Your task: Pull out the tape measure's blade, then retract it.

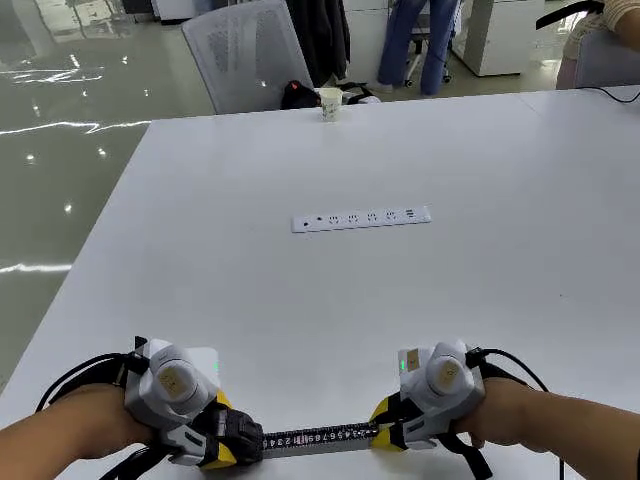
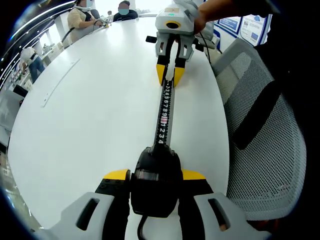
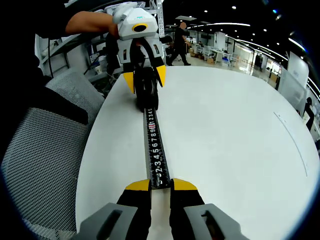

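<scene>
My left gripper (image 2: 151, 175) is shut on the black tape measure case (image 2: 156, 180), low at the near table edge; in the head view the left gripper (image 1: 222, 442) holds the case (image 1: 240, 437) at the bottom left. The blade (image 1: 318, 436), black with white numbers, runs out flat over the table to my right gripper (image 1: 385, 425). In the right gripper view that gripper (image 3: 160, 186) is shut on the blade's end (image 3: 156, 167), and the left gripper (image 3: 145, 75) with the case (image 3: 145, 89) faces it. The right gripper (image 2: 170, 74) shows far up the blade (image 2: 164, 112) in the left gripper view.
A white power strip (image 1: 361, 217) lies mid-table. A paper cup (image 1: 330, 103) stands at the far edge, by a grey mesh chair (image 1: 245, 55). A mesh chair (image 2: 260, 135) sits close behind the near edge. People stand beyond the table.
</scene>
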Available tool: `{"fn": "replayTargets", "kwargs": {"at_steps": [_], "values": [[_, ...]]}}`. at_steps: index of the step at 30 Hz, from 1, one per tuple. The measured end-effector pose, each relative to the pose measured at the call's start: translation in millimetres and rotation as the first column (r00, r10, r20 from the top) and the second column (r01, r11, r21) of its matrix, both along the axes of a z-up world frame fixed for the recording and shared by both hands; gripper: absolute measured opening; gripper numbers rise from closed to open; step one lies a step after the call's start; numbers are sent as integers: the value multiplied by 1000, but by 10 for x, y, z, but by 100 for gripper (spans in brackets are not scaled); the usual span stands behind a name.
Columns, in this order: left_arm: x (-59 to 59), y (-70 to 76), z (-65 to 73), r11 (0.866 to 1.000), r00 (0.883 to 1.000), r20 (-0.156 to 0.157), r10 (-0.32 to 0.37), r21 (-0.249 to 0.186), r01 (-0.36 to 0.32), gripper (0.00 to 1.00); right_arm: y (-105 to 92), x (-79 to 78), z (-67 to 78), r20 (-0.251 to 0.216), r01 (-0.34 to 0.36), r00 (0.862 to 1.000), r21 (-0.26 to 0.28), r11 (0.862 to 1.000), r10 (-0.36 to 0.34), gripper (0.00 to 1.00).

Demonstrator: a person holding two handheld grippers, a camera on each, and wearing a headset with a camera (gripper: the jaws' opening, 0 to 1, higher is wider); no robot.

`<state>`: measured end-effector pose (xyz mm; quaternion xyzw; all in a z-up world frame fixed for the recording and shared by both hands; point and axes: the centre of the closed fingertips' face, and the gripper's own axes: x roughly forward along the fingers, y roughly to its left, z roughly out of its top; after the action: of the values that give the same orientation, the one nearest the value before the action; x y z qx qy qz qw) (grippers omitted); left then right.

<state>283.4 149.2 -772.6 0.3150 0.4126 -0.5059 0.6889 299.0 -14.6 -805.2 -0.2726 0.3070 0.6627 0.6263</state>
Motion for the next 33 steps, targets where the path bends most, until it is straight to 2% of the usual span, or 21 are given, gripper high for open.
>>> {"fn": "replayTargets", "kwargs": {"at_steps": [33], "values": [[-6,-2,8,1000,1000,3,2,-1,-2,31,-165,26,8,-4,18,1000,-1,1000,-18,10]]}}
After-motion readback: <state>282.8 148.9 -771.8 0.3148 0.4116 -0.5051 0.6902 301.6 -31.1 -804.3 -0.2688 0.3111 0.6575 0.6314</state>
